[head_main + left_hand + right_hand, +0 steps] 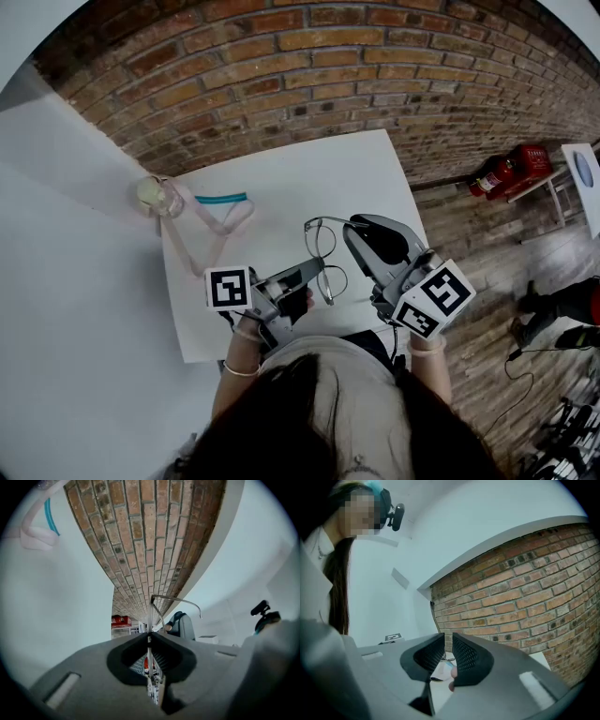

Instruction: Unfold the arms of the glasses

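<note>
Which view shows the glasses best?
Head view: the glasses show both lenses and one arm. The left gripper view has them edge-on, pinched in its fingers; the right gripper view catches only a thin arm sliver.

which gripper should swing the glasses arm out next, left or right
Right, probably. The left gripper is shut on the glasses, steadying them, so it is busy. The right gripper has its jaws slightly apart on nothing, with a glasses arm just past its tips.
</note>
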`<state>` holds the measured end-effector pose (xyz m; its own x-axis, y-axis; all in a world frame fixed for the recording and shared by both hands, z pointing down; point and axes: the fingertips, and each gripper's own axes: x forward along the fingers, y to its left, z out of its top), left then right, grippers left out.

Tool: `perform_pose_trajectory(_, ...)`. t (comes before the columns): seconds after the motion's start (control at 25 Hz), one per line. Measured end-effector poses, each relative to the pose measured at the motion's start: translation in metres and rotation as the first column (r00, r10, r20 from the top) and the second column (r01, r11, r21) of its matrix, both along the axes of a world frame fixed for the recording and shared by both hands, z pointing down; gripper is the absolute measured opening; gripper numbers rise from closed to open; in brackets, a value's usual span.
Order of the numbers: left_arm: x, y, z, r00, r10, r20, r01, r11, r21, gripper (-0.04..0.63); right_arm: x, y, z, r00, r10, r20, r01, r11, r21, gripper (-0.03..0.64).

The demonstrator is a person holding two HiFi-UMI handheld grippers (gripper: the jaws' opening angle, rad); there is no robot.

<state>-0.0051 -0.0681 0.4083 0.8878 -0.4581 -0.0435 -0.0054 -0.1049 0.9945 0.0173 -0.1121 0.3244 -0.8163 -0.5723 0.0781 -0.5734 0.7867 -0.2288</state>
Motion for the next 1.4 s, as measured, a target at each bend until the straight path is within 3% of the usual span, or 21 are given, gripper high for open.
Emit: perform_pose_trajectory(1.4,0.012,0.017,0.000,0.993,0.116,0.026,-0.117,0.993,0.035,0.023,-0.011,-0.003,0.048,0.988,-0.154,-0.022,0.148,0.975,-0.168,0.072)
